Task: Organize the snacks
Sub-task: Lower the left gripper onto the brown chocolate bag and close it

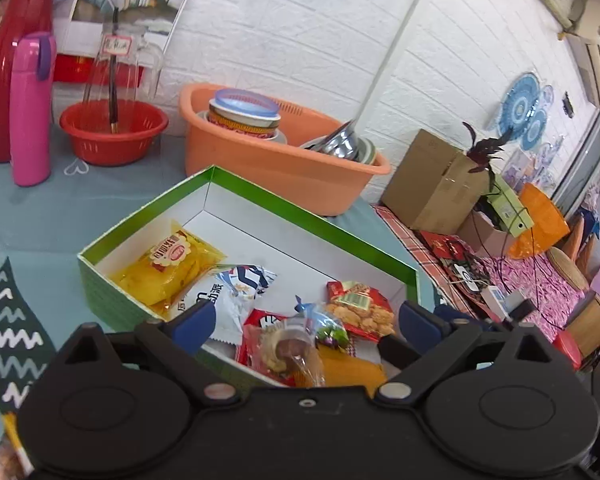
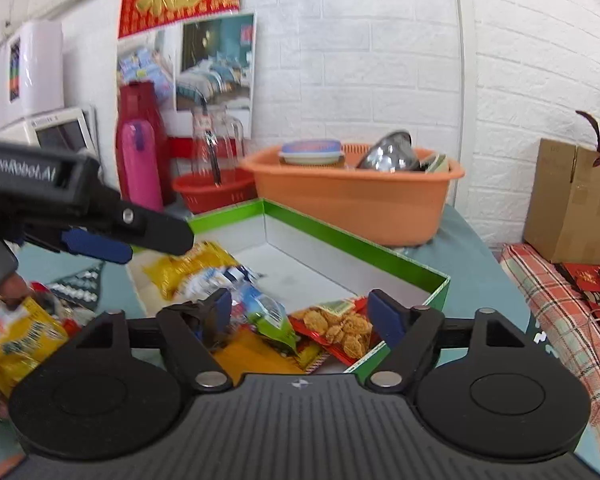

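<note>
A green box [image 1: 260, 194] with a white inside holds several snack packets: a yellow packet [image 1: 168, 268], a white and blue packet [image 1: 228, 292], a red packet of fried snacks [image 1: 360, 310] and a clear-wrapped snack [image 1: 296, 344]. My left gripper [image 1: 306, 324] is open and empty above the box's near side. In the right wrist view the box [image 2: 356, 244] shows the same snacks, with a green packet [image 2: 272, 320] and the red packet [image 2: 340, 328]. My right gripper [image 2: 300, 310] is open over them. The left gripper [image 2: 100, 240] reaches in from the left.
An orange basin [image 1: 276, 160] of dishes stands behind the box. A red basket [image 1: 112, 132], a pink flask [image 1: 30, 108] and a red jug [image 1: 16, 52] stand at the back left. More yellow packets [image 2: 20, 344] lie left of the box. A cardboard box [image 1: 432, 184] sits on a side bench.
</note>
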Available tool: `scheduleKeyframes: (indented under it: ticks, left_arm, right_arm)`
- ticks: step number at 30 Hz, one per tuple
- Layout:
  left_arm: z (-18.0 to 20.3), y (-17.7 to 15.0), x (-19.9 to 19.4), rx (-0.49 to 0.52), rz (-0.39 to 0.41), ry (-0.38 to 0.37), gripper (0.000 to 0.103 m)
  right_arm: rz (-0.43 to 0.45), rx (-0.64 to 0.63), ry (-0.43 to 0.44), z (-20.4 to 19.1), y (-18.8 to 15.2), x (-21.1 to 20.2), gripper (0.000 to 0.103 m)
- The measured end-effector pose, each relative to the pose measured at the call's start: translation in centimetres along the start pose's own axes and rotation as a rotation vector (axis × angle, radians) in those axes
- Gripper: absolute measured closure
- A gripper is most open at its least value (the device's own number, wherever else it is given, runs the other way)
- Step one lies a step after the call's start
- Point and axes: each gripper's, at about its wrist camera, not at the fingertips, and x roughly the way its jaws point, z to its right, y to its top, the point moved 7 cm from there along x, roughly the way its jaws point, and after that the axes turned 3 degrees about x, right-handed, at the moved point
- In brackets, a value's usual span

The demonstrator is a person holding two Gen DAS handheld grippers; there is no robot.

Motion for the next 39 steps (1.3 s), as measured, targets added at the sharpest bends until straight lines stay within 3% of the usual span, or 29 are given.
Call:
scheduleKeyframes:
  ticks: [7,16,24,32,35,39]
  left_arm:
    - [0.5,-2.0,-6.4,0.004,-0.012,-0.004,0.0]
    - [-1.2,-8.0,-12.0,-0.015,-0.032,-0.008,0.0]
    - [-1.5,-7.7,-7.7,-0.013,-0.093,-0.068,0.0]
    - [-3.0,-7.1,-0.5,0.049,-0.2,-0.017,0.0]
    - [-4.2,-7.5,1.3,0.074,-0.25,0.029,0.0]
    - [-5.0,-7.9,2.3,0.089,-0.276,0.03,0.0]
  right_arm:
    - [0.079,-0.013,0.059,-2.3,0.9,-6.6,0.0]
    - [0.003,0.055,0.197,-6.5,-3.8,-10.3,0.0]
    - [-0.142,0.062,0.241,-10.0,-8.1,-8.1,0.0]
    - [-0.222,0.126,0.211,-9.2,-9.7,-5.0,0.0]
    - [-0.24,0.135,0.197,-8.8,-9.9,-3.9,0.0]
    - [-0.253,0.125,0.176,-8.5,-10.0,-2.7,0.0]
